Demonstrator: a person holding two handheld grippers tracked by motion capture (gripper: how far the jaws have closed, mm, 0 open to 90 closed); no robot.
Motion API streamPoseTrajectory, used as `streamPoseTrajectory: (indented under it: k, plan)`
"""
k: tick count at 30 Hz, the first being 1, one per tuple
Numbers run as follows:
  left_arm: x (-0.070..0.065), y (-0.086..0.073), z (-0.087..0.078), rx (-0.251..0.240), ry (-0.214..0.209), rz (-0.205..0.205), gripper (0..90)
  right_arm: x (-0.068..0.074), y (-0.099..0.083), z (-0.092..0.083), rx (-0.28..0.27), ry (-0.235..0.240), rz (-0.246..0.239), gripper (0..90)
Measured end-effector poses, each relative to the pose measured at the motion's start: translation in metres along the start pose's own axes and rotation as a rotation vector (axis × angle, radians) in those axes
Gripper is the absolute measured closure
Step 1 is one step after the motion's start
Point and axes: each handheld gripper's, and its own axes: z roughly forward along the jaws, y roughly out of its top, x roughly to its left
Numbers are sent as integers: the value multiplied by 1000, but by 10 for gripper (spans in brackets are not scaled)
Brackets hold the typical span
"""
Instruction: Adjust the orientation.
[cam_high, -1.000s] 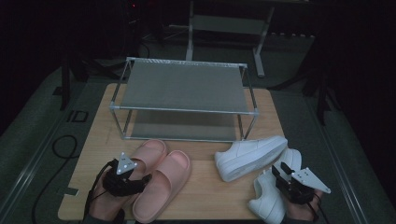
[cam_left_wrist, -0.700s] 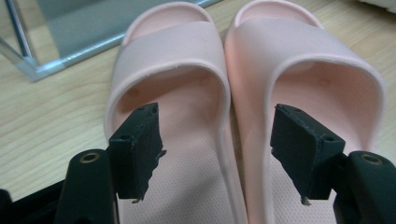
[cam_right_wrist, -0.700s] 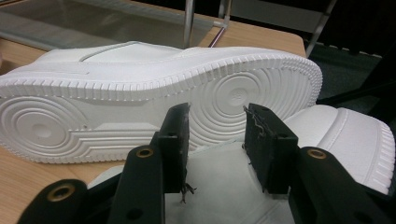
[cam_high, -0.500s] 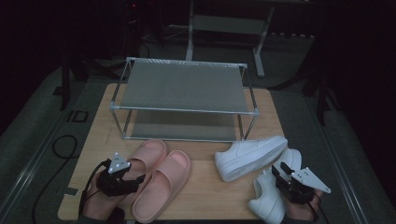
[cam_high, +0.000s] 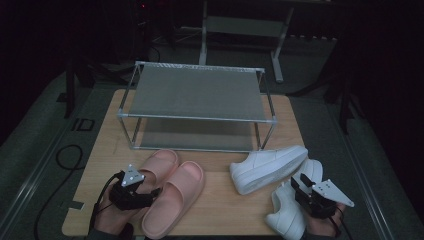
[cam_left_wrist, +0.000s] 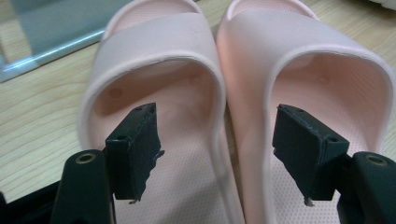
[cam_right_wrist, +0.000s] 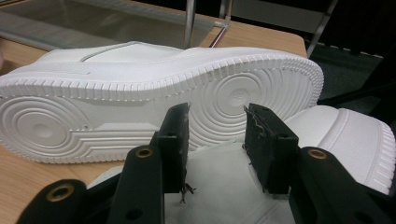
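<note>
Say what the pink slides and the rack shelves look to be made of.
Slides: likely moulded foam or soft rubber, matte; one seamless piece with thick rounded edges and a dimpled footbed. Rack shelves: probably grey mesh or perforated sheet on a shiny metal tube frame; the weave is too fine to tell.

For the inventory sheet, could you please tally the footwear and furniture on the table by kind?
Pink rubber slide sandals: 2
White lace-up sneakers: 2
Grey two-tier metal shoe rack: 1
Total: 5
</note>
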Motion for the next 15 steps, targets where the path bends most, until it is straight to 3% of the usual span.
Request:
streamPoseTrajectory:
  k: [9,15]
  plan:
    - [-10,7,15,1,-39,10,331,0,0,0,0,1,-1,591]
    - [-16,8,25,9,-42,12,400,0,0,0,-1,1,0,591]
